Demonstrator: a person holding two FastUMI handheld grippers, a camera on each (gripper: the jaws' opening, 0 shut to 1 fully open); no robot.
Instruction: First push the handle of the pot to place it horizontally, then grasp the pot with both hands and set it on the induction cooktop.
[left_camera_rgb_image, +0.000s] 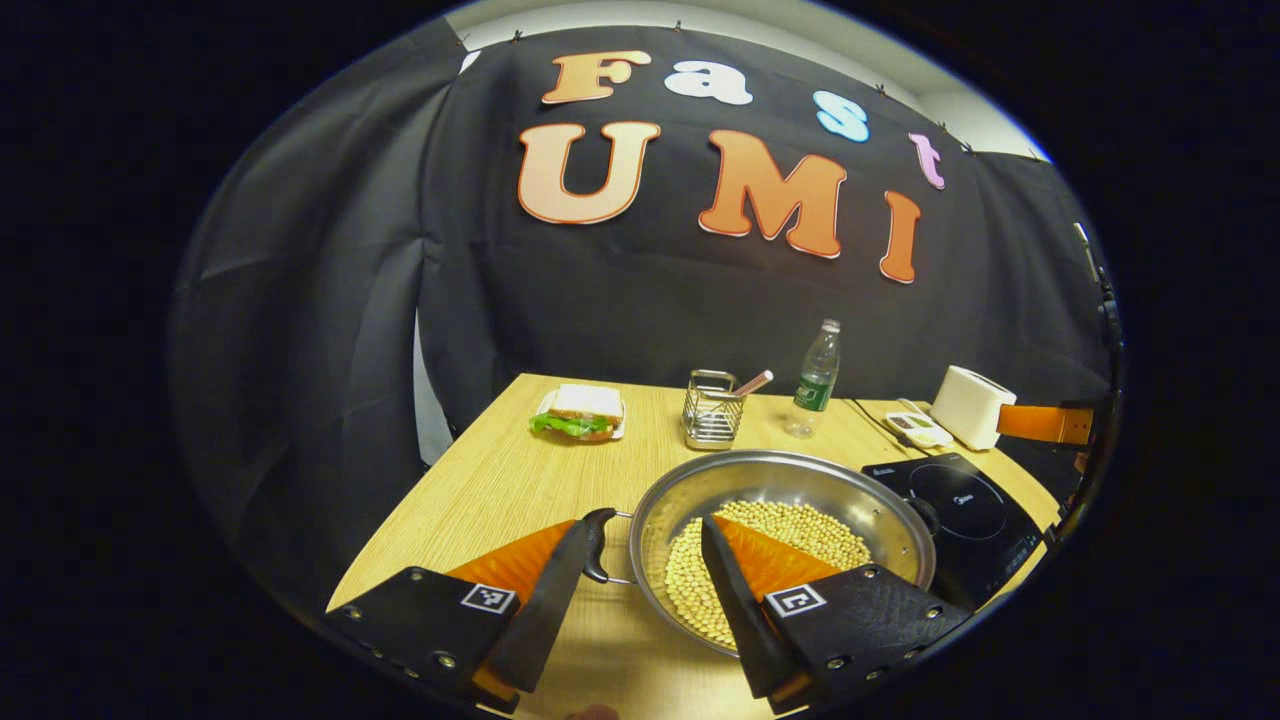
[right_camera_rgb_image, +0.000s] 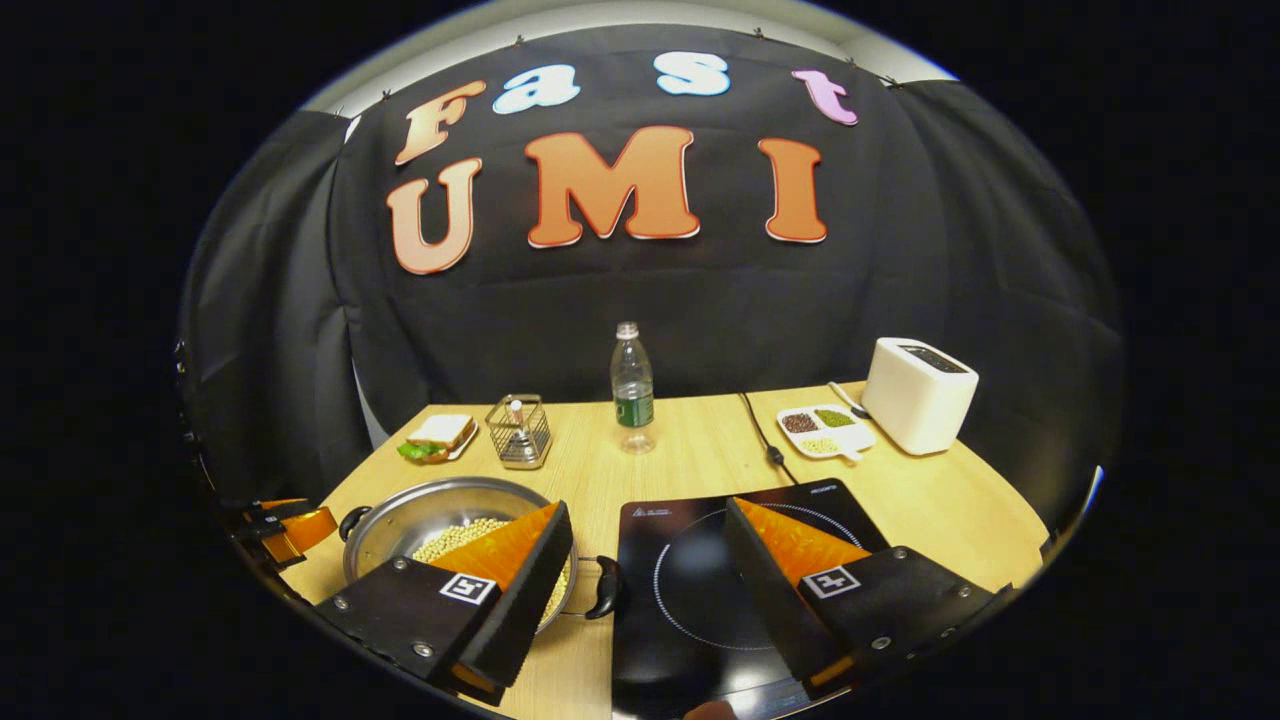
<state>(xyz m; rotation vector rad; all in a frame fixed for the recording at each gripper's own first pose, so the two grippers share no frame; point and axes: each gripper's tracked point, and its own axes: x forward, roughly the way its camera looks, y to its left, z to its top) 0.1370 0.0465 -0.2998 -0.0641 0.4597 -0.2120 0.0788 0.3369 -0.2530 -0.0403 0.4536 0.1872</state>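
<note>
With jaws wide open and empty, the left gripper (left_camera_rgb_image: 645, 560) straddles the pot (left_camera_rgb_image: 780, 540) handle (left_camera_rgb_image: 597, 545) at 12 o'clock, the right gripper (right_camera_rgb_image: 650, 550) likewise.

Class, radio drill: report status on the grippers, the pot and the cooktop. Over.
Left gripper open astride pot handle. Right gripper open astride the other handle. Pot with beans on table, beside cooktop. Cooktop bare.
</note>
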